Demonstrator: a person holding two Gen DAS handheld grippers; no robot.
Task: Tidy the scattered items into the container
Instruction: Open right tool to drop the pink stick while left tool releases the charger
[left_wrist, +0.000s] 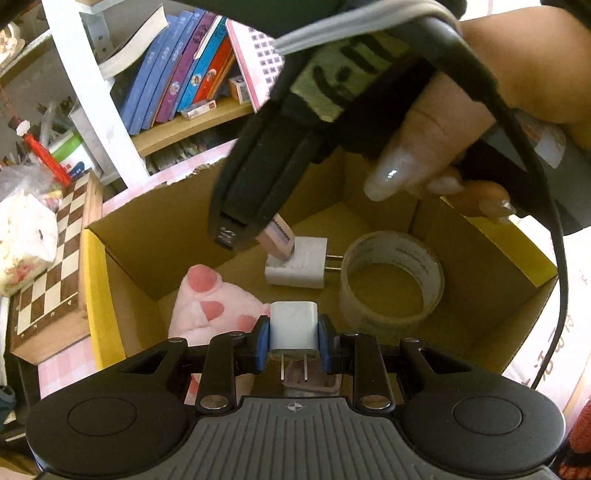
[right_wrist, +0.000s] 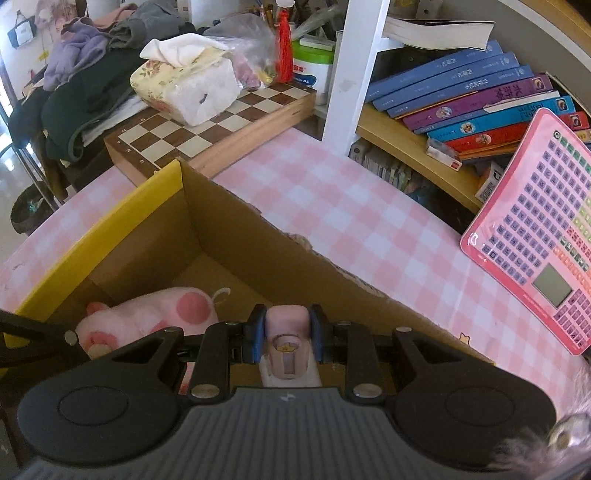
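Cardboard box (left_wrist: 480, 266) sat on the pink-checked tabletop (right_wrist: 332, 206); inside lay a white charger (left_wrist: 299, 266), tape roll (left_wrist: 391, 280) and pink plush paw (left_wrist: 207, 302); the left claw (left_wrist: 293, 341) gripped a second white plug adapter (left_wrist: 293, 326) over the box; the right claw (right_wrist: 286, 332) clamped a pink device (right_wrist: 286, 343), its tip touching the charger.

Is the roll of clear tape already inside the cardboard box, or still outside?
Inside. The tape roll lies flat on the floor of the cardboard box, beside a white charger.
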